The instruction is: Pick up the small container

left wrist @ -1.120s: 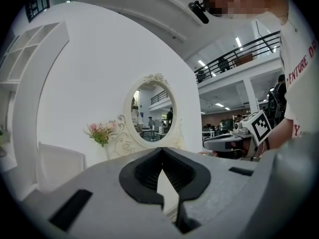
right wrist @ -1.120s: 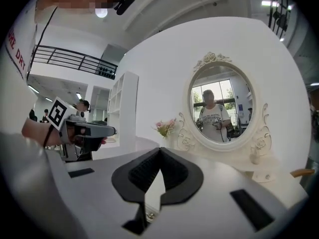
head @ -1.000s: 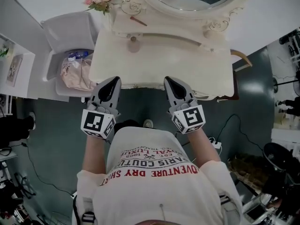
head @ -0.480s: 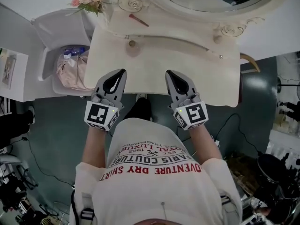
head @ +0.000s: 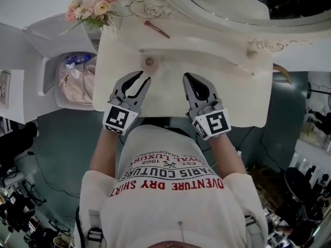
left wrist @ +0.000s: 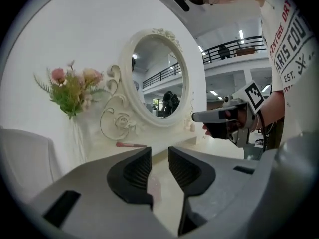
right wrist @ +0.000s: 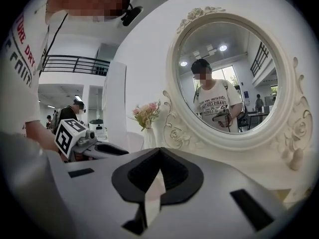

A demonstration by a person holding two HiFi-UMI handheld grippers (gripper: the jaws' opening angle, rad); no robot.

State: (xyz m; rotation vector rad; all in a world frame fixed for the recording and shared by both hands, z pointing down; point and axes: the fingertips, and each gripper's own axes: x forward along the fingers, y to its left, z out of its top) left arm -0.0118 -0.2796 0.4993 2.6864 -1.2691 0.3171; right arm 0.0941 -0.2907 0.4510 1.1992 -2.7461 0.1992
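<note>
One shirt (head: pixel 176 190) reads "ADVENTURE DRY SHIRT".

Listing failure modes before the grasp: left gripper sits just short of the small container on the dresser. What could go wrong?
1. The container is small and round. The left gripper, jaws opening with nothing between them, could nudge it away if it comes in off-centre.
2. The flowers stand at the back left corner of the dresser. A wide leftward swing might tip them.

The small container (head: pixel 149 62) was set at the upper centre, on the dressing table (head: pixel 243 97); a stick (head: pixel 156 29) was laid behind it, flowers (head: pixel 93 6) at upper left.
</note>
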